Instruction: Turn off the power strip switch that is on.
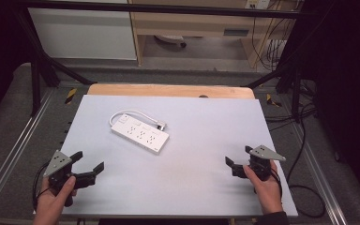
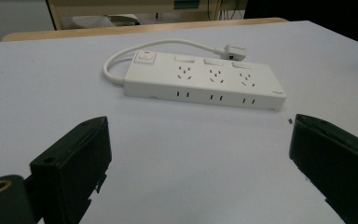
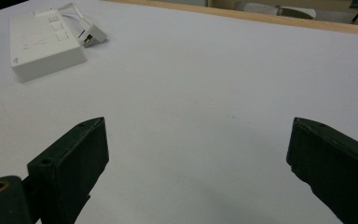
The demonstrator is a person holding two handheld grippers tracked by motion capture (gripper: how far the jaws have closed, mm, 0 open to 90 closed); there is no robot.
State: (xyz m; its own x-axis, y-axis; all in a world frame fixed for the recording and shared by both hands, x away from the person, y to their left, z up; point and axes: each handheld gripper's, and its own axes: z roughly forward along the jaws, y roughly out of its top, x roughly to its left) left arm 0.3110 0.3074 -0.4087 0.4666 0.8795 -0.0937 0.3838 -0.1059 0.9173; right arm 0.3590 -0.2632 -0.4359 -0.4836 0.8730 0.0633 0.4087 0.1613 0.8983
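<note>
High view: bottom left, left gripper (image 1: 88,161), jaws spread, empty; bottom right, right gripper (image 1: 238,158), likewise spread. Centre left on pale grey table (image 1: 197,140): white plastic six-outlet power strip (image 1: 139,133), cord looped behind.

Left gripper view: black jaws wide apart; strip (image 2: 204,83) upper centre.

Right gripper view: jaws apart; strip (image 3: 42,44) upper left.

Inventory by count: one white power strip (image 1: 140,133) on the tabletop (image 1: 192,178), with one attached white cord (image 2: 121,56) ending in one plug (image 2: 233,51). The strip carries one switch (image 2: 146,57) and three socket groups along its top face. Two claws observed: one left claw (image 1: 89,162) and one right claw (image 1: 238,158), each with two black jaws, each held by one hand
</note>
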